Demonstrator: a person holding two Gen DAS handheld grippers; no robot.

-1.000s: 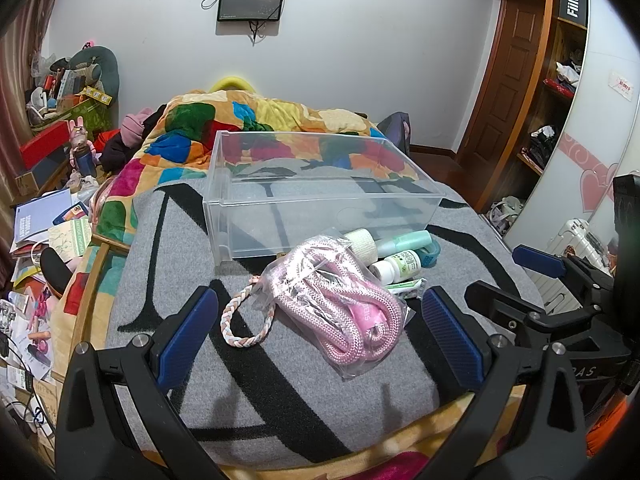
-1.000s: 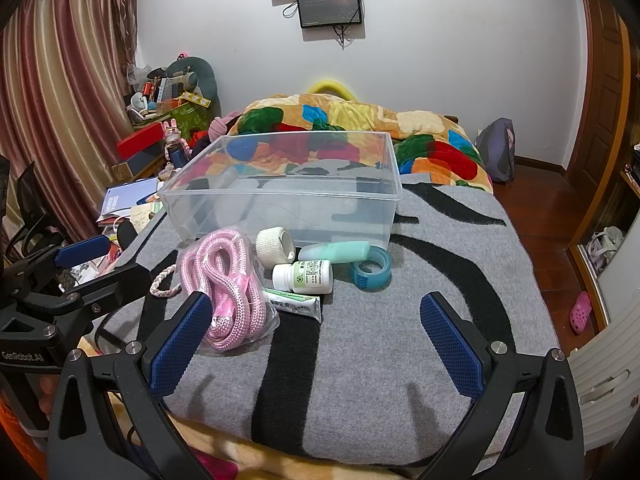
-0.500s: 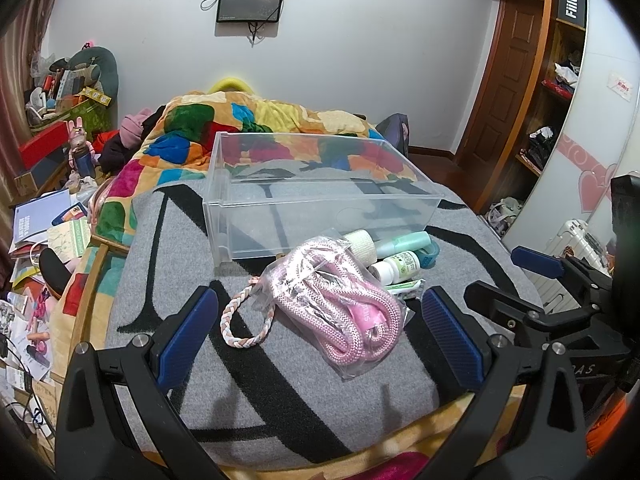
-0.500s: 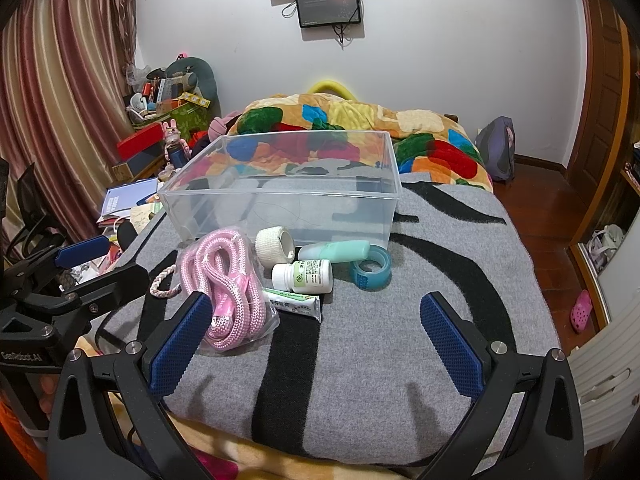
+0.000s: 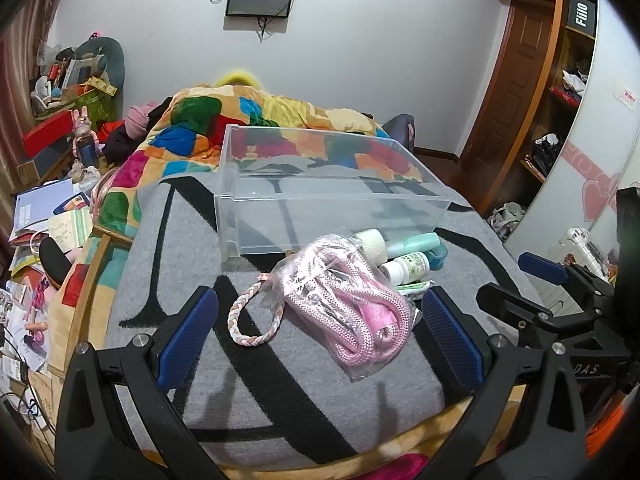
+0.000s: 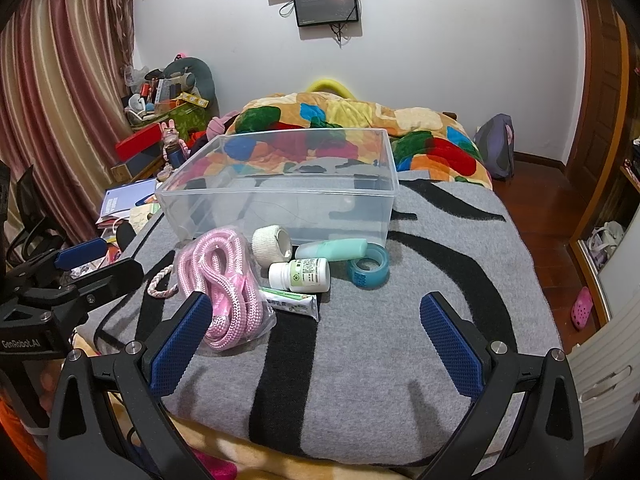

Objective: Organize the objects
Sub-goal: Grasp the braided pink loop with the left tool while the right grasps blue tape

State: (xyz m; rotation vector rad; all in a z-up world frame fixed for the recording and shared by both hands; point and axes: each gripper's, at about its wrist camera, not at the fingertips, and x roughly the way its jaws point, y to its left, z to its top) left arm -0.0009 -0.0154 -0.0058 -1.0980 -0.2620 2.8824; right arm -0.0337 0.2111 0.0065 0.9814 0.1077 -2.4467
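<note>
A clear plastic bin [image 5: 320, 188] [image 6: 280, 196] stands empty on the grey blanket [image 6: 400, 340]. In front of it lie a bagged pink rope [image 5: 348, 308] [image 6: 224, 280], a white bandage roll [image 6: 273, 245], a teal tube [image 6: 334, 249], a white pill bottle [image 6: 300, 276], a teal tape roll [image 6: 369, 266] and a small white-green tube [image 6: 290, 303]. My left gripper [image 5: 320, 336] is open and empty, just short of the rope bag. My right gripper [image 6: 316, 344] is open and empty, in front of the small items.
A colourful quilt [image 6: 360, 128] lies behind the bin. Cluttered papers and boxes [image 5: 48, 216] sit left of the bed. A wardrobe and door [image 5: 532, 92] stand to the right. The blanket's front edge is just under both grippers.
Both grippers have crept slightly forward toward the objects. Nothing on the blanket has moved.
</note>
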